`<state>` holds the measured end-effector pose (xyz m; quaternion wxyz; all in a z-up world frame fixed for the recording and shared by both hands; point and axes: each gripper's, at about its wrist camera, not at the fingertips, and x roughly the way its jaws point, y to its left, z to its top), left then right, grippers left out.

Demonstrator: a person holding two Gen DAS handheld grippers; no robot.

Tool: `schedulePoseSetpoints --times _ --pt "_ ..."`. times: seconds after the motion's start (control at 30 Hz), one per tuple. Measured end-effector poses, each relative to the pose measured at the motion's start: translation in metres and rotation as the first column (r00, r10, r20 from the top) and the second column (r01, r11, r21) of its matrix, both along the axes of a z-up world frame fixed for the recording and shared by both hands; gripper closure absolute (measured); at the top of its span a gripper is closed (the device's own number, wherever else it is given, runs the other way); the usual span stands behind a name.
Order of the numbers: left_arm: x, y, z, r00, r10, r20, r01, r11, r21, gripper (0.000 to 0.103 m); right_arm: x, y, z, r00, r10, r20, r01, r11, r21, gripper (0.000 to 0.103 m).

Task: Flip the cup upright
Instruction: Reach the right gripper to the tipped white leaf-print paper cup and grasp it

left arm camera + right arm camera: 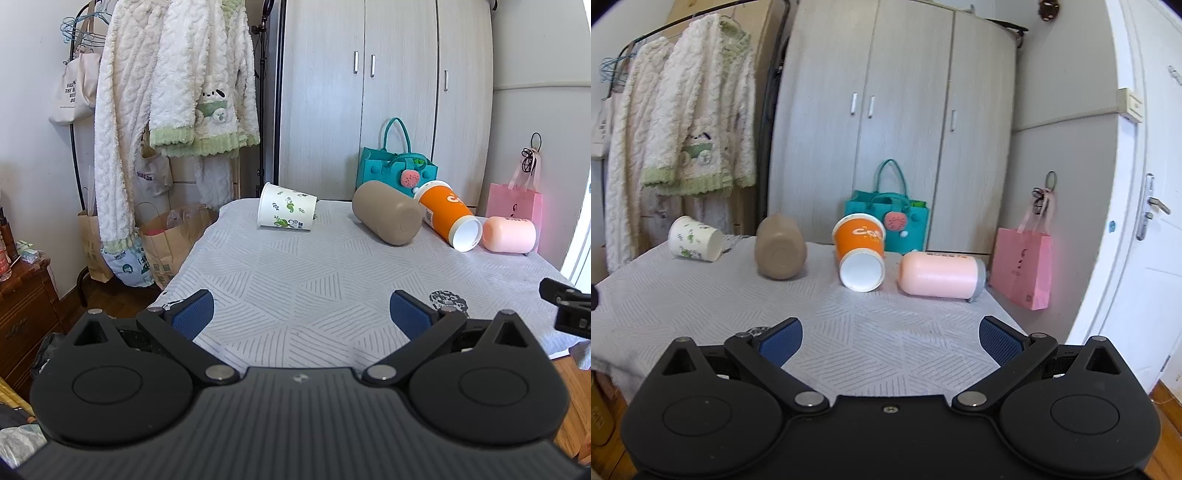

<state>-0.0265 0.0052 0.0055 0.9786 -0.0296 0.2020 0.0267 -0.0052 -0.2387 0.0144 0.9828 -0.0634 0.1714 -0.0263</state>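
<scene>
Several cups lie on their sides at the far end of a grey patterned table [295,280]: a white paper cup with green leaves [286,211] [695,240], a tan cup [388,218] [780,246], an orange paper cup [448,214] [860,254] with its white base toward me, and a pink cup [509,234] [942,275]. My left gripper [301,314] is open and empty over the near table edge. My right gripper [890,341] is open and empty, well short of the orange cup. Part of the right gripper [567,308] shows at the left wrist view's right edge.
A teal bag [397,166] [886,218] stands behind the cups against a grey wardrobe [369,92]. A pink gift bag [1023,269] hangs at the right by a white door [1145,221]. Fluffy robes [166,92] and paper bags [166,240] are at the left.
</scene>
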Motion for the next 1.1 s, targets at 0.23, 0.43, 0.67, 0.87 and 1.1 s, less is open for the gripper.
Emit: schedulePoseSetpoints --times 0.23,0.43,0.67,0.87,1.1 --pt "0.007 0.013 0.016 0.998 -0.055 -0.012 0.054 0.996 -0.072 0.000 -0.007 -0.025 0.030 0.948 0.295 0.120 -0.315 0.925 0.212 0.000" --pt "0.023 0.029 0.030 0.998 -0.063 -0.025 0.061 0.996 -0.067 0.000 0.015 -0.019 0.045 0.922 0.380 0.077 -0.388 0.909 0.150 0.000" --pt "0.056 0.051 0.040 0.997 -0.073 -0.022 0.072 0.997 -0.039 0.000 0.058 0.005 0.066 0.811 0.583 -0.053 -0.564 0.803 0.192 0.000" --pt "0.096 0.071 0.040 0.997 -0.075 -0.022 0.074 0.995 -0.061 0.000 0.103 0.056 0.079 0.691 0.704 -0.162 -0.689 0.710 0.146 0.000" --pt "0.143 0.097 0.029 0.998 -0.067 0.000 0.067 0.984 -0.168 0.000 0.155 0.129 0.070 0.585 0.729 -0.355 -0.791 0.610 -0.051 0.000"
